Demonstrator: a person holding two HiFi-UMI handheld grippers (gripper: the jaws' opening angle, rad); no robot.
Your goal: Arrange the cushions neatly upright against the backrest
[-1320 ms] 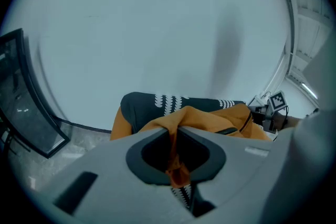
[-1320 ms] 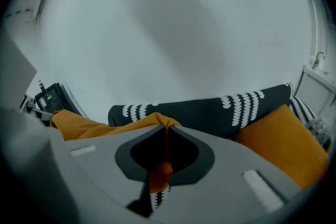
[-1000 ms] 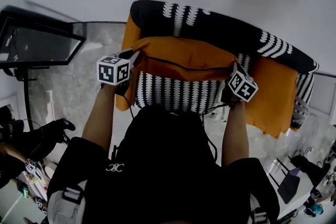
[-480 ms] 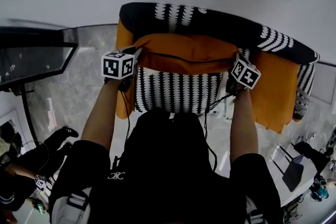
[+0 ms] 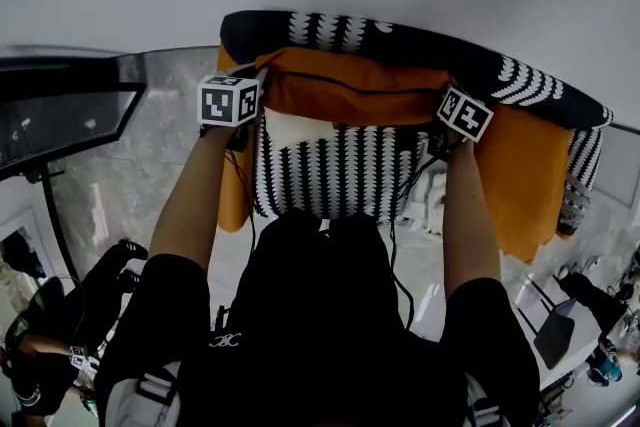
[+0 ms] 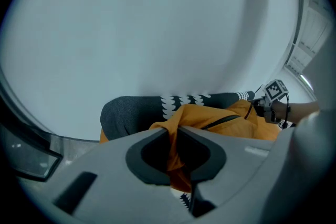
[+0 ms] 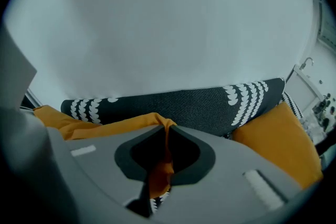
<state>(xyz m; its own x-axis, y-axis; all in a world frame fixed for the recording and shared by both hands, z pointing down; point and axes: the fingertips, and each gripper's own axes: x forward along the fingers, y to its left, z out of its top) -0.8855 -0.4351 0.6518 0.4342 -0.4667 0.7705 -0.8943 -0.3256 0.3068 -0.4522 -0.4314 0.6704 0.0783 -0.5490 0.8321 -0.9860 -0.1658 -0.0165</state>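
Head view | left gripper (image 6: 173, 147) and right gripper (image 7: 167, 149): fingers clamped on cushion (image 5: 350, 95) corners | cushion held against backrest (image 5: 420, 45)

Front of the striped seat (image 5: 340, 170) is hidden by the person's torso (image 5: 320, 315). In the left gripper view, the orange cushion (image 6: 244, 124) is lost lower down behind the left gripper (image 6: 173, 134) body. The dark panel (image 5: 60, 115) is cut by the left edge. The small items (image 5: 600, 380) lower right are too small to tell.
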